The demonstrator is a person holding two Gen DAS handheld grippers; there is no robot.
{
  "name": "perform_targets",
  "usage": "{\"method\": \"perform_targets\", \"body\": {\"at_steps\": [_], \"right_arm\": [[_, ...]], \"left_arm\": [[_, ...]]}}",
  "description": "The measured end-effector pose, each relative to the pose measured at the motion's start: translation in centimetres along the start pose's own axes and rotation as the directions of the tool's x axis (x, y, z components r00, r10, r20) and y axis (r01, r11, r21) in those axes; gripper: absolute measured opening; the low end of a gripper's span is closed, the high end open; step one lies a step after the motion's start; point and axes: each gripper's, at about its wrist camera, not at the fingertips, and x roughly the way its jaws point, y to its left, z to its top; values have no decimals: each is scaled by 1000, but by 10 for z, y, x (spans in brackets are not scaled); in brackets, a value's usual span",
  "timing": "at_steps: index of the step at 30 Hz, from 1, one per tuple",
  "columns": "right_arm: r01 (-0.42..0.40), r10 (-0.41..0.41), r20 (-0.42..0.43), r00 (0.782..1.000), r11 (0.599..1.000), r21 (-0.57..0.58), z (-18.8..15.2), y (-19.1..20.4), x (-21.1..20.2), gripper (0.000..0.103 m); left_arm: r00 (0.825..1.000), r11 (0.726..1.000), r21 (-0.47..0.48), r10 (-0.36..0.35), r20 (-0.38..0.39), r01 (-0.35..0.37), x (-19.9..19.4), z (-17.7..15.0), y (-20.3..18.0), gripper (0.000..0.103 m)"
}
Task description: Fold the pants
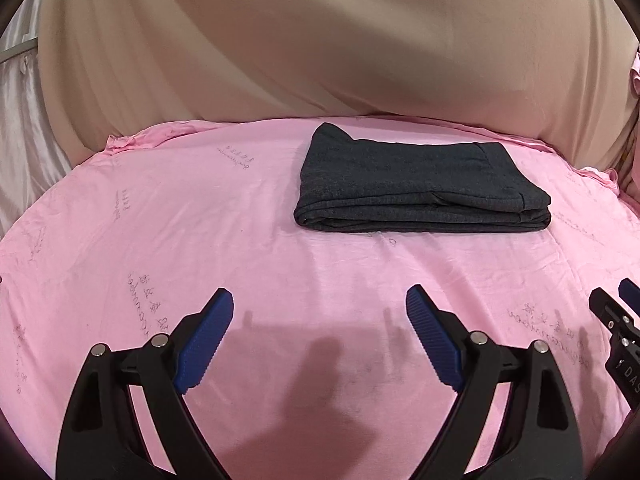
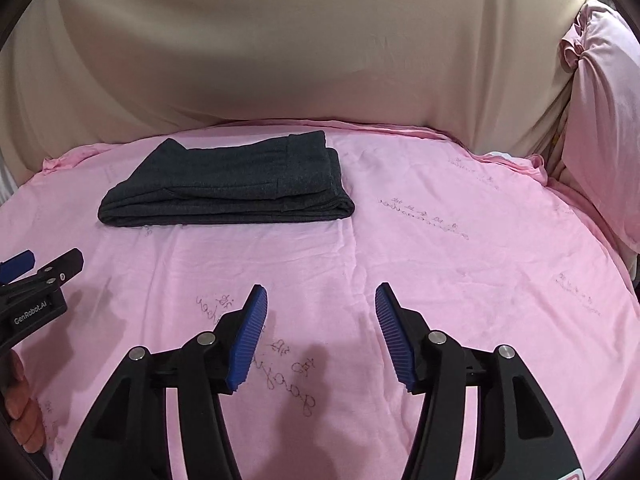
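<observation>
The dark grey pants (image 1: pixel 416 188) lie folded in a compact rectangular stack on the pink sheet (image 1: pixel 200 216), ahead of both grippers; they show at the upper left in the right wrist view (image 2: pixel 236 184). My left gripper (image 1: pixel 320 300) is open and empty, held above the sheet well short of the pants. My right gripper (image 2: pixel 320 296) is open and empty, to the right of the pants and nearer me. Each gripper shows at the edge of the other's view: the right one (image 1: pixel 616 304), the left one (image 2: pixel 36 264).
A beige cloth backdrop (image 1: pixel 320 40) hangs behind the pink sheet's far edge. A pink pillow (image 2: pixel 600 120) stands at the right. A hand (image 2: pixel 24 408) holds the left gripper's handle.
</observation>
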Motion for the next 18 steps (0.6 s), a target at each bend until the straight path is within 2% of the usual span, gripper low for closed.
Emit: {"method": "perform_targets", "body": {"at_steps": [4, 18], "right_arm": [[21, -21, 10, 1000, 1000, 4, 0, -2, -2, 65], [41, -41, 5, 999, 999, 27, 0, -7, 0, 72]], "left_arm": [[1000, 1000, 18, 4, 20, -4, -4, -1, -5, 86], [1000, 999, 32, 9, 26, -10, -6, -2, -7, 86]]}}
